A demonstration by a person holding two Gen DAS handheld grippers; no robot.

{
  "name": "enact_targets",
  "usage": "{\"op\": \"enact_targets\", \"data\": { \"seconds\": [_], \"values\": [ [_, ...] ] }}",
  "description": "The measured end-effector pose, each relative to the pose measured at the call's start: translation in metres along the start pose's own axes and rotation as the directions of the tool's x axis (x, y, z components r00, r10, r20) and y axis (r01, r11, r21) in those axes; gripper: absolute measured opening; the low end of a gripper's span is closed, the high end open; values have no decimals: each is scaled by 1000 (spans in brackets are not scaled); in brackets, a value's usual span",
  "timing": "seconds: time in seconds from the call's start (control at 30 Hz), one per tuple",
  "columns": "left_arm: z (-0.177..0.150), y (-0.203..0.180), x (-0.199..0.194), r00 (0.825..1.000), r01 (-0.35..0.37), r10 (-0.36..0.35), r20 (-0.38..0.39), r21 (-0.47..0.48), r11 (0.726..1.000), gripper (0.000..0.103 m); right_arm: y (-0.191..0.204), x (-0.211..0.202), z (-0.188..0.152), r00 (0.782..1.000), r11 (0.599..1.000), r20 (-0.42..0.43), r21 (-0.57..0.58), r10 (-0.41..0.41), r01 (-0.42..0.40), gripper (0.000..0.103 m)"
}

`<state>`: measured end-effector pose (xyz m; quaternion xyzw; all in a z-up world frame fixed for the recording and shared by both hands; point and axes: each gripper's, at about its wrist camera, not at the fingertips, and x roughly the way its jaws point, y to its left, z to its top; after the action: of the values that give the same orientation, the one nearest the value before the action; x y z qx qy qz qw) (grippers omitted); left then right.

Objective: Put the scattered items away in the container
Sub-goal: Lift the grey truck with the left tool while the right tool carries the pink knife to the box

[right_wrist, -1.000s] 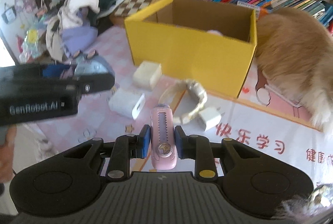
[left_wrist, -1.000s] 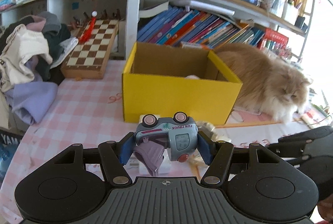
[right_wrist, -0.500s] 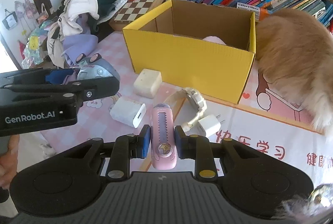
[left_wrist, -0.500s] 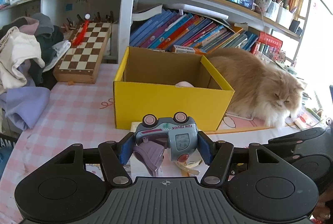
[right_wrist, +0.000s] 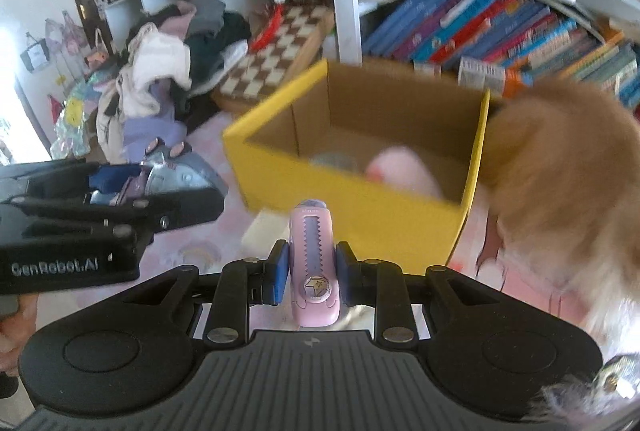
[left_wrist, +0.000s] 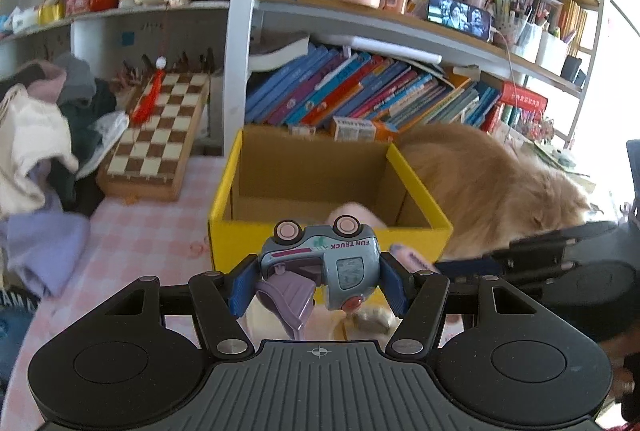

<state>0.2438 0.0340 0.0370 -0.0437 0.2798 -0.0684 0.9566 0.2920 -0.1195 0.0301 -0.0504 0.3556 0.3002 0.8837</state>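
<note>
Table (left_wrist: 132,239): wearing a pink checked cloth, carrying a yellow box (left_wrist: 320,243) with a brown inside, open at the top.
Room: showing shelves of leaning books (left_wrist: 360,95) behind the box, a chessboard (left_wrist: 156,139) and a heap of clothes (left_wrist: 36,135) lying to the left, a ginger cat (left_wrist: 492,183) resting against the box's right side.
Left hand-held gripper (left_wrist: 318,281): pinching a blue toy truck (left_wrist: 324,263), hovering in front of the box's near wall.
Toy truck: lying turned over, wheels up, long axis running across from finger to finger.
Right hand-held gripper (right_wrist: 310,273): clamping a pink utility knife (right_wrist: 314,263), hanging above the table just short of the box.
Utility knife: pointing forward toward the box, long axis running along the fingers.
Box contents: holding a pink blurred object (right_wrist: 400,171).
</note>
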Motion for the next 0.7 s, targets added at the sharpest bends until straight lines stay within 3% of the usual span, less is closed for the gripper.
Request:
{"op": "enact_targets", "data": {
  "seconds": [0.27, 0.5, 0.7],
  "values": [
    [49, 1, 44, 998, -51, 49, 27, 57, 997, 62, -42, 28, 68, 996, 999, 86, -29, -31, 34, 23],
    [73, 4, 95, 997, -71, 74, -31, 85, 994, 62, -75, 79, 99, 998, 997, 34, -34, -62, 63, 23],
    [88, 9, 141, 990, -85, 99, -100, 134, 987, 62, -87, 115, 111, 997, 991, -44, -119, -61, 55, 23]
  ]
}}
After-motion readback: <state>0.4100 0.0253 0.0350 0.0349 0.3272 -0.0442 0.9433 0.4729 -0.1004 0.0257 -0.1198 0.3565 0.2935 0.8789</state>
